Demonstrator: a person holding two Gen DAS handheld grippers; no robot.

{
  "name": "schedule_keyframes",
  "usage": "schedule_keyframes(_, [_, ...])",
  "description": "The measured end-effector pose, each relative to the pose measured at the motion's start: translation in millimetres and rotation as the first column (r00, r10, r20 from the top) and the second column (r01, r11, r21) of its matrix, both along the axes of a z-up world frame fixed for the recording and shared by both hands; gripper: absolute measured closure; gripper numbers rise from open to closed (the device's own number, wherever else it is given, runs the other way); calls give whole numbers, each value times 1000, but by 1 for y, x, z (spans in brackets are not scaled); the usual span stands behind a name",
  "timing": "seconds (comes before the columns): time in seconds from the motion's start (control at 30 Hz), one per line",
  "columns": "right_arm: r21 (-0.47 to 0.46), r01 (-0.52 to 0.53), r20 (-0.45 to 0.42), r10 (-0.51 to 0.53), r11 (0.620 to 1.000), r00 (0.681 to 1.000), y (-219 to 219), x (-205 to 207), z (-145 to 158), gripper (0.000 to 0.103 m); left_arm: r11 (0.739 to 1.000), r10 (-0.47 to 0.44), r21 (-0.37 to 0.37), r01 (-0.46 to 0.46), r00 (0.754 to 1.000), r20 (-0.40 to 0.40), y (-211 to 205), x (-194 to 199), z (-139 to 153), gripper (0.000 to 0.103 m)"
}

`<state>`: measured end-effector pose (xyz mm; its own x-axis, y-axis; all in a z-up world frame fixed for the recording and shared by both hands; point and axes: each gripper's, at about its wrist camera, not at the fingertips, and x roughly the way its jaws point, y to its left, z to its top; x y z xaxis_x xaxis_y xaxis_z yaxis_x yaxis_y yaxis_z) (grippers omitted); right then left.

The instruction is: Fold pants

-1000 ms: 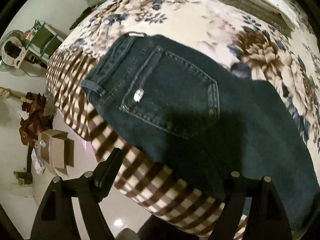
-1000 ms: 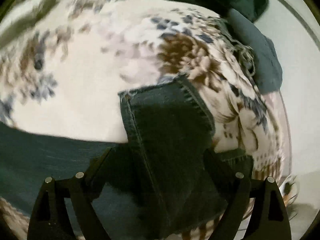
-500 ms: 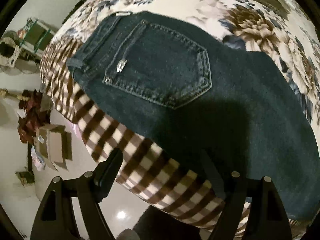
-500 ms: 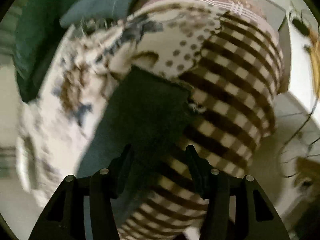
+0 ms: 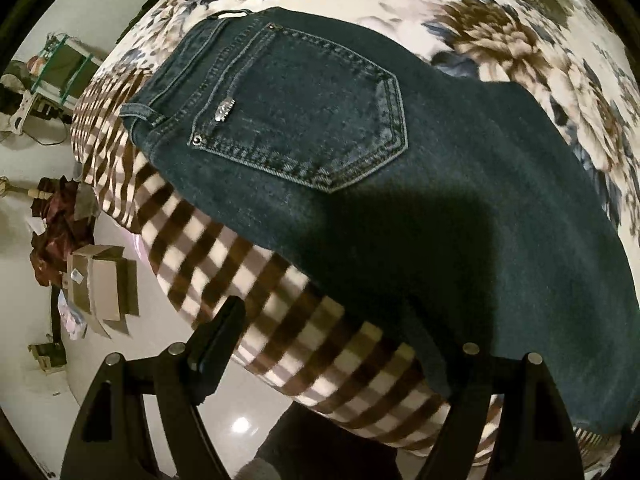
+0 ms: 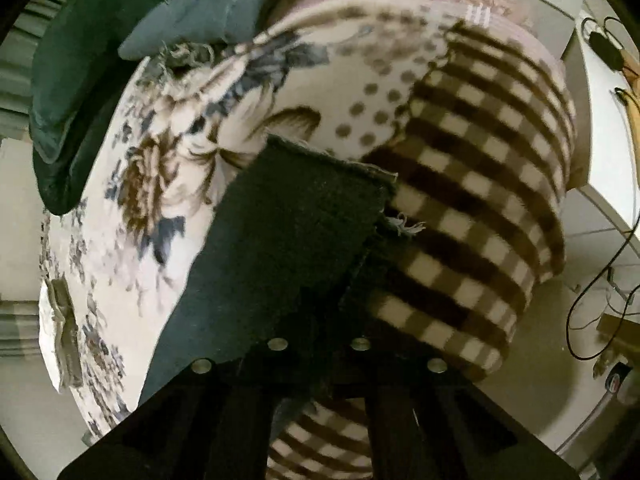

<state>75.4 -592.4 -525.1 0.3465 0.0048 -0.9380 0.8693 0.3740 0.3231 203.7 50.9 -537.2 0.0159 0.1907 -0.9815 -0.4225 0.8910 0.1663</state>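
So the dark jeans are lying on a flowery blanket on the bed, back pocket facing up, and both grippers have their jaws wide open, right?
Not quite. Only the left gripper is open, as the left wrist view shows. In the right wrist view the right gripper has its jaws shut on the jeans near the hem. The jeans do lie pocket-up on the flowery blanket.

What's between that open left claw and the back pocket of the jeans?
In the left wrist view, the left gripper stands open; between it and the back pocket lie brown checked blanket and plain dark denim of the jeans.
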Motion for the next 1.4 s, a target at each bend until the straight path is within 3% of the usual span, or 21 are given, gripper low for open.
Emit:
schedule_keyframes(0.13, [-46,-14,-34,13,999,999,1,-5,8,101,1000,-13,-14,13,1000,-1,-3,-4,1,24])
schedule_keyframes(0.2, [11,-7,-33,7,1000,999,-5,-13,-3,100,1000,-21,-18,21,1000,-1,-5,-4,1,24])
schedule_keyframes(0.27, [100,33,-17,-31,994,999,-14,-21,-16,92,999,-25,-24,25,1000,-5,-7,-5,0,24])
schedule_keyframes(0.33, [150,72,49,-80,986,996,-18,-31,-19,55,999,-24,-45,24,1000,0,-9,-6,2,24])
schedule_keyframes(0.37, [166,94,81,-108,982,991,-19,-37,-20,49,998,-30,-53,30,1000,6,-12,-7,4,24])
schedule_keyframes(0.43, [216,94,144,-127,972,981,-19,-40,-27,46,996,-65,-63,67,998,24,-24,-6,8,24])
schedule_keyframes(0.57, [331,71,269,-166,941,949,-17,-29,-56,46,986,-131,-92,136,990,58,-49,1,7,24])
schedule_keyframes(0.6, [329,77,320,-188,941,928,-17,-28,-57,50,985,-136,-100,141,989,59,-53,3,4,24])
schedule_keyframes(0.63, [315,93,377,-215,944,901,-18,-28,-56,64,985,-132,-107,138,989,61,-54,4,1,24])
schedule_keyframes(0.67, [302,109,410,-232,947,882,-20,-27,-55,68,984,-120,-122,127,991,61,-55,5,-4,24])
schedule_keyframes(0.73, [312,148,431,-279,938,858,-24,-24,-62,67,981,-70,-177,77,997,44,-50,5,-19,24])
schedule_keyframes(0.8, [365,167,402,-317,916,859,-28,-17,-80,67,973,-15,-229,23,999,36,-41,4,-34,20])
schedule_keyframes(0.83, [373,170,400,-323,912,857,-29,-15,-85,72,968,9,-252,0,999,34,-36,4,-41,13])
schedule_keyframes(0.9, [341,197,381,-326,919,865,-33,-14,-80,95,951,46,-307,-32,998,37,-27,4,-54,2])
schedule_keyframes(1.03, [268,218,362,-307,939,880,-38,-15,-52,96,932,48,-361,-34,998,29,-21,10,-66,0])
schedule_keyframes(1.17, [119,117,378,-154,986,913,-17,6,10,96,927,40,-373,-33,999,10,-20,13,-61,0])
schedule_keyframes(1.27, [4,21,396,-20,1000,918,21,29,69,96,934,9,-357,3,999,32,-15,17,-43,0])
schedule_keyframes(1.4, [-129,-144,374,183,981,909,108,68,132,96,956,-64,-280,90,993,103,-8,10,-2,0])
